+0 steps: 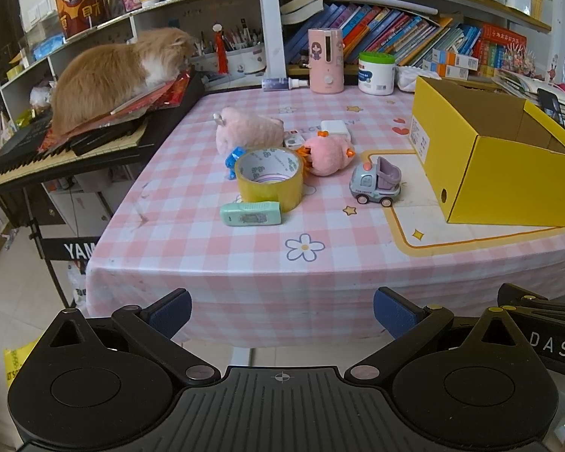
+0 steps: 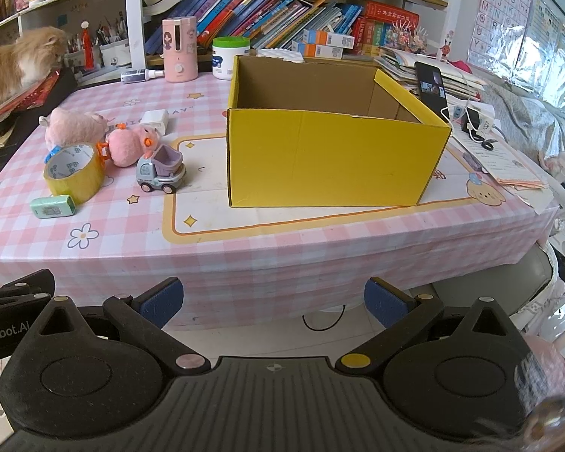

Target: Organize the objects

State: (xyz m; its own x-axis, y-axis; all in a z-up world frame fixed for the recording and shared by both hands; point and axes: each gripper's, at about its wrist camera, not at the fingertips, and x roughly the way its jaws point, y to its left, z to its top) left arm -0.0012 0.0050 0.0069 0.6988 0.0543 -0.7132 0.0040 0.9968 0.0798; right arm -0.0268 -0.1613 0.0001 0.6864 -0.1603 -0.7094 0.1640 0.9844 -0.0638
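Left hand-held gripper (image 1: 282,314): your jaws stand wide apart with nothing between them; it hangs off the near edge of the tabletop (image 1: 320,263), short of everything.
Right hand-held gripper (image 2: 273,303): also spread wide and empty, hanging before the same near edge.
Where the things lie: the loose cluster sits ahead of your left gripper, slightly left of centre in its view; from your right gripper it lies far to the left.
Yellow cardboard box (image 2: 331,158): open-topped and, as far as you can see in, empty; dead ahead of your right gripper, and to the right of the cluster.
Nearer hand: I judge your left is better placed for the cluster, your right for the box.
Nearest piece: the mint-green correction tape (image 1: 251,213), long axis running left to right across your left gripper's view, touching or just beside the roll behind it.
Roll of yellow tape (image 1: 269,179): one, lying flat with the hole upward.
Toy dump truck (image 1: 376,181): one, broadside to you, cab to the left, between the cluster and the box.
Pink plush toys: two, the larger plush (image 1: 245,132) behind the roll, the plush with orange feet (image 1: 329,154) to its right.
White charger block (image 1: 335,127): one, behind the plush toys.
Blue toy (image 1: 232,160): one, mostly hidden behind the roll; what it is you cannot tell.
Small white-and-grey item (image 1: 293,139): one, between the plush toys, too hidden to name.
Cat (image 1: 116,75): one, on the keyboard beside the tabletop, well apart from the cluster.
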